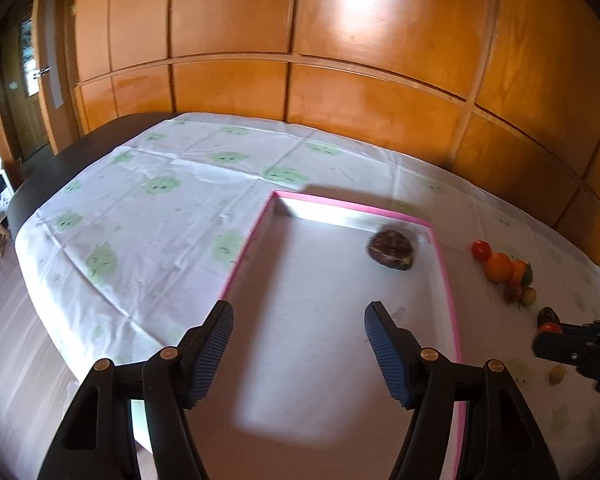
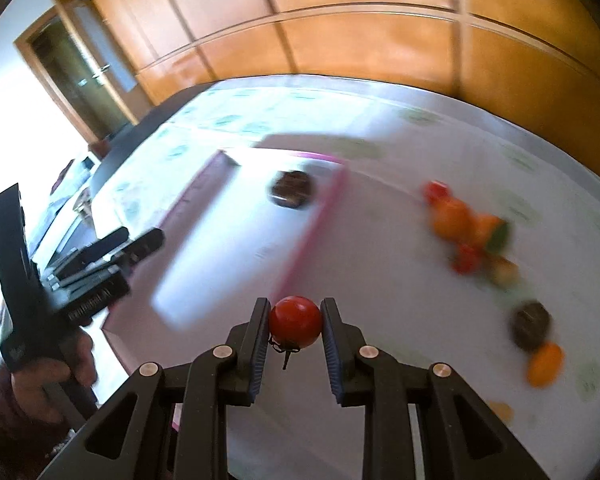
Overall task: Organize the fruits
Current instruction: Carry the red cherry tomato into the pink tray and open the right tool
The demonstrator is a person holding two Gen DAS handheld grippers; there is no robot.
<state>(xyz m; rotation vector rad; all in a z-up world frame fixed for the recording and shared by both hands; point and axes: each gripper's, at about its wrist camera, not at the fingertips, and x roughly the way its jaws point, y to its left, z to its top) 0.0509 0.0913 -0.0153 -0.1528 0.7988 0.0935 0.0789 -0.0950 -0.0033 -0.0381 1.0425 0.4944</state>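
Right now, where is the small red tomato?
In the right wrist view, the red tomato is clamped in the right gripper, just right of the pink-rimmed tray.

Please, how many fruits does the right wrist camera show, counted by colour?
Red fruits: 3, one held in the right gripper
Dark brown fruits: 2
Orange fruits: 3
Yellowish fruits: 2, both blurred
Total: 10

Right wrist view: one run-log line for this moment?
right gripper: shut on cherry tomato | left gripper: open, empty, over pink-rimmed tray | tray: one dark fruit
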